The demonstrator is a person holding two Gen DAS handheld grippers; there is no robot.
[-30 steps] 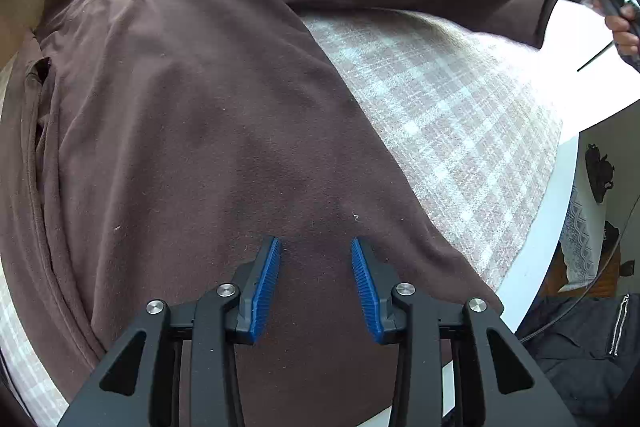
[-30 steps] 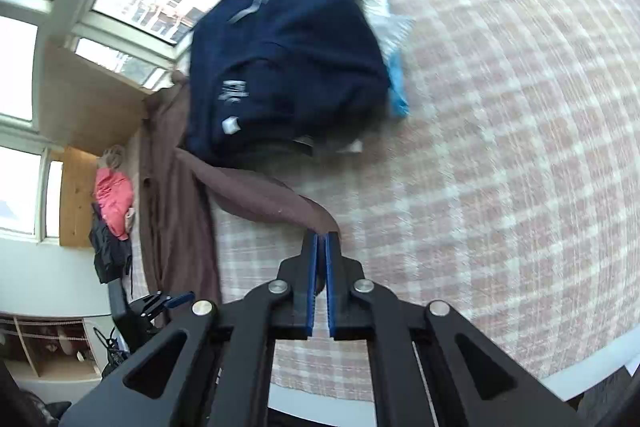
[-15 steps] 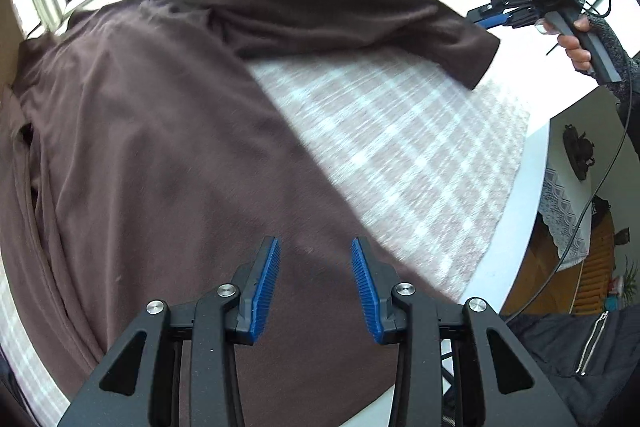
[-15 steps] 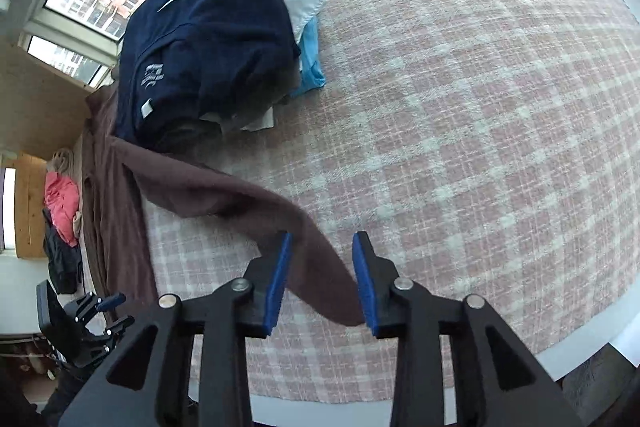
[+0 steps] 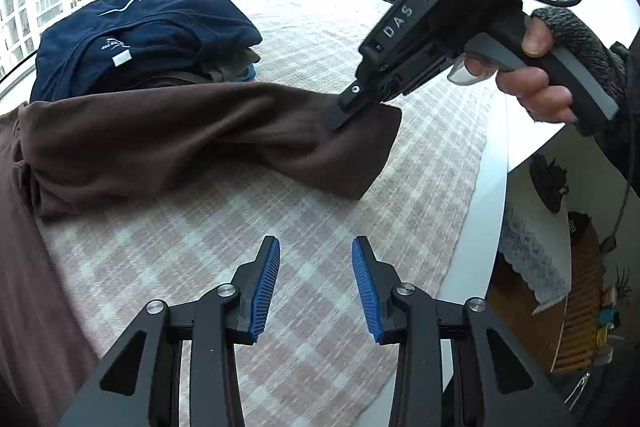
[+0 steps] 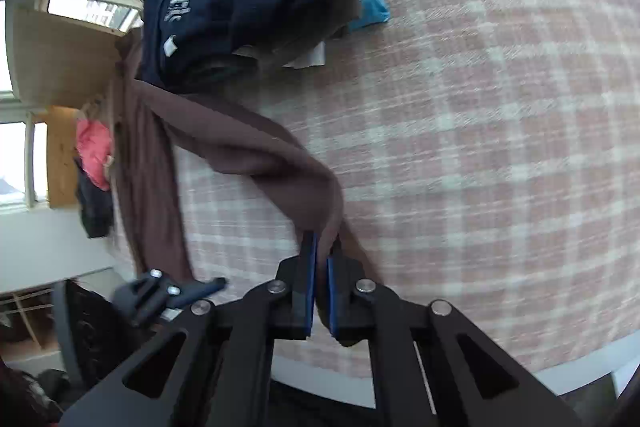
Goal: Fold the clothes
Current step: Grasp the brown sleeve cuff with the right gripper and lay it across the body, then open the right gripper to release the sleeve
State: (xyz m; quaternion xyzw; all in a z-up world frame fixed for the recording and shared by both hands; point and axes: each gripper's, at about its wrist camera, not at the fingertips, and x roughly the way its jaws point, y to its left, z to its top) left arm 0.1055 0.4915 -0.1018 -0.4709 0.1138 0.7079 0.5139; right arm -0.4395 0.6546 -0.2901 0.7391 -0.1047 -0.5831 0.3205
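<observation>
Brown garment (image 5: 168, 143) is spread on the plaid-covered surface (image 5: 320, 227), body off to the left and one sleeve (image 6: 280, 163) stretched across toward the near edge, so it isn't folded yet. Right gripper (image 6: 320, 267) is pinched on the sleeve end; left gripper (image 5: 316, 279) hangs wide apart over bare plaid, holding nothing. A stack topped by a navy garment (image 5: 148, 31) sits just behind, looks already folded; my read is mid-fold, sleeve and body folds remaining.

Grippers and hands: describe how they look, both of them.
Left gripper: black angular frame, silver bolts, ribbed blue pads. Right gripper: the same build; from the left wrist view its black body reads "DAS" in white, with a grey trigger and a black cable. The right hand wears a grey knit fingerless glove.
</observation>
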